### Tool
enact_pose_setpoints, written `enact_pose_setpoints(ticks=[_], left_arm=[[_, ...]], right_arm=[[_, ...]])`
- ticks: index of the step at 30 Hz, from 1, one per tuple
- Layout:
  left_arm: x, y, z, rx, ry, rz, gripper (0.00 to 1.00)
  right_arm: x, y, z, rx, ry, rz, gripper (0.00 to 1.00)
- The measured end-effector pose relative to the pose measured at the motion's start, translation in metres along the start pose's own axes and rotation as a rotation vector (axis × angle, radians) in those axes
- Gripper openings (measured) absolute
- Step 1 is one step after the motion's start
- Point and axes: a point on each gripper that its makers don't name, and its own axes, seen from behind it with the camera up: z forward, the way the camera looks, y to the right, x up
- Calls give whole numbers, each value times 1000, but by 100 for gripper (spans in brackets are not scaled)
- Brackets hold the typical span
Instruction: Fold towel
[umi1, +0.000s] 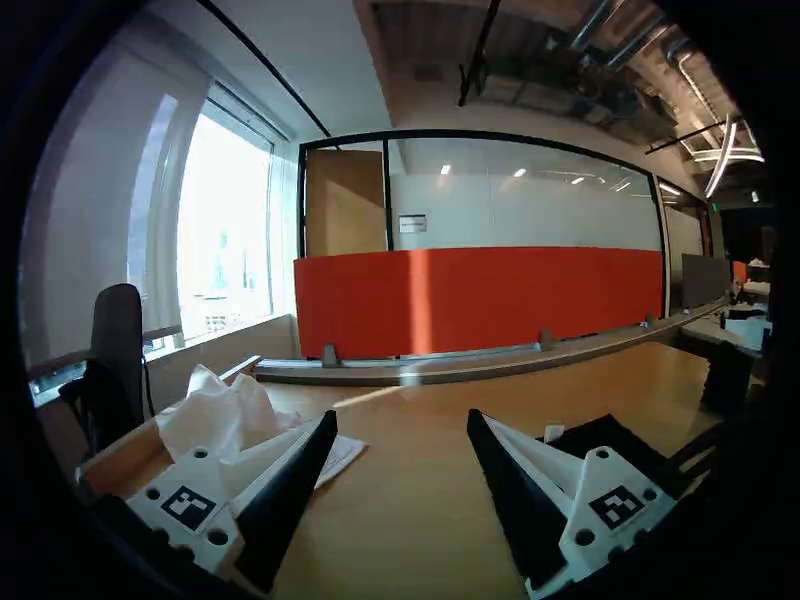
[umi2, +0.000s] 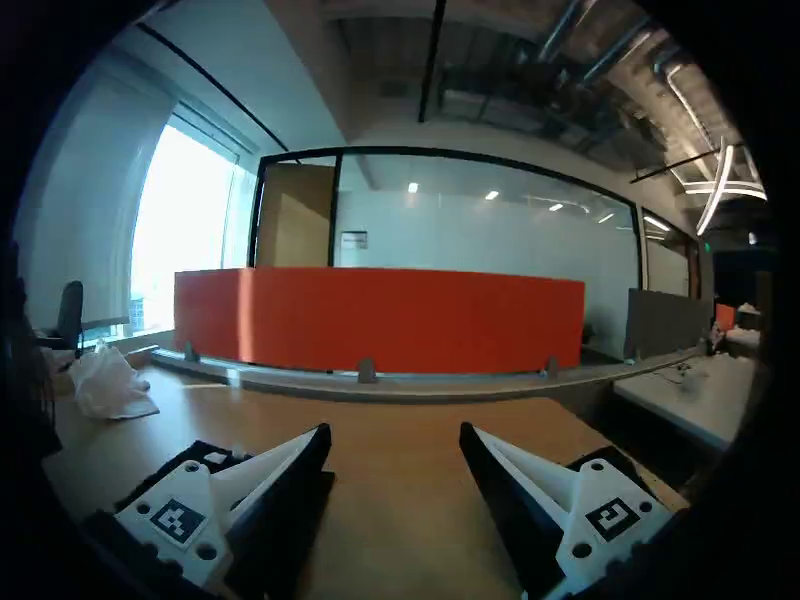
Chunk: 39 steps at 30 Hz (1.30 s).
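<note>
No legible text; wall sign (umi1: 412, 223) too small.

Black towel (umi1: 620, 432); white crumpled wad (umi1: 215, 415); orange partition (umi1: 480, 300); light-brown desk (umi1: 420, 500).

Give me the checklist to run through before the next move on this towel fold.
1. Left gripper jaws open and empty: ok.
2. Right gripper jaws open and empty: ok.
3. Towel identified: cannot tell. A black cloth lies between the two grippers, and white crumpled material sits by the left gripper's left finger.
4. Black cloth lying flat, ready to fold: cannot tell, as the fingers hide most of it.
5. Table bare between the left gripper's jaws: ok.
</note>
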Motion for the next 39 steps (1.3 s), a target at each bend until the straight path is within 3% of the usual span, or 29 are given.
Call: enact_pose_setpoints(ticks=[8,20,28,39], left_arm=[[48,5,-6,-16,7,6,96],[48,18,-16,-70,-74,18,96],[38,35,-25,-181,-143,75,96],[18,63,-34,-353,-227,117,97]], right_arm=[[54,5,-12,-11,4,7,100],[69,2,-20,31,-47,-29,100],[60,-22,-28,152,-123,-106,100],[29,-63,-45,385,-269,-200,100]])
